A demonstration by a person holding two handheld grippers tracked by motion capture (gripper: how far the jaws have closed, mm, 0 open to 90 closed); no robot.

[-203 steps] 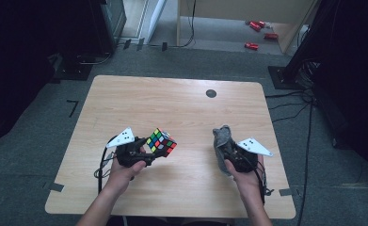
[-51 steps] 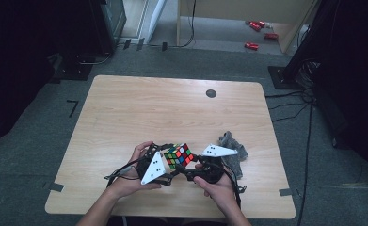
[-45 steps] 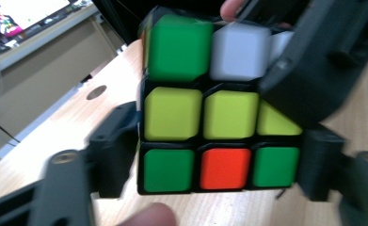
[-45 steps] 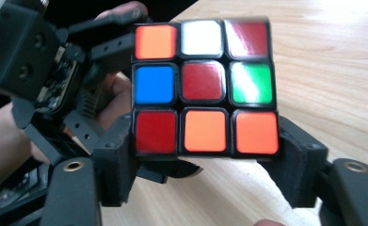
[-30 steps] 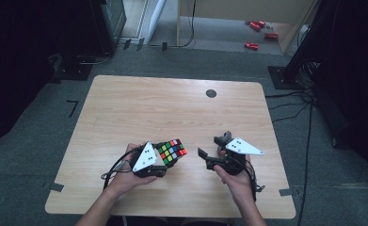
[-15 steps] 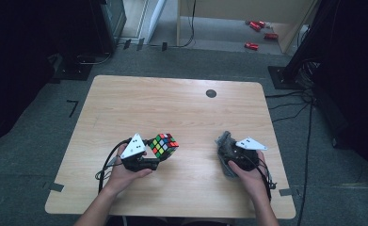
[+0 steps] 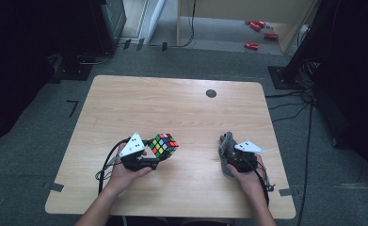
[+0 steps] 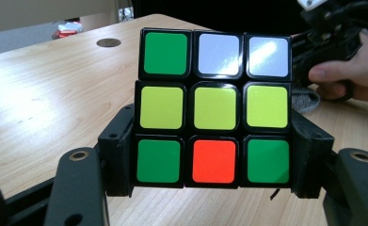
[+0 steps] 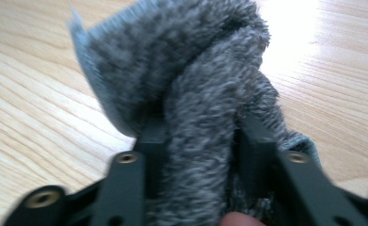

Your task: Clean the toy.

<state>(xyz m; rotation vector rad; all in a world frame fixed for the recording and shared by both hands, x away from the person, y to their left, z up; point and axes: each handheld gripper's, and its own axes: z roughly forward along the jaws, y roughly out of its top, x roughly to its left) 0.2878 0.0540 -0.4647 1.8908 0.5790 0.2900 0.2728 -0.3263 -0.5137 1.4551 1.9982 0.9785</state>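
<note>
Your left hand-held gripper [image 8: 212, 188] is clamped tight on the multicoloured plastic puzzle cube [image 8: 213, 106], held above the pale wooden surface [image 7: 172, 108]. Your right hand-held gripper [image 9: 198, 141] has just been closing, its jaws now pinching the fuzzy grey cloth [image 9: 196, 84] bunched between them.

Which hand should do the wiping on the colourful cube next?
The right. The right gripper has just been closing on the grey cloth, which sits between its jaws. The left gripper is busy clamping the cube above the table.

Dim surroundings, bright table, blurred close-up.
</note>
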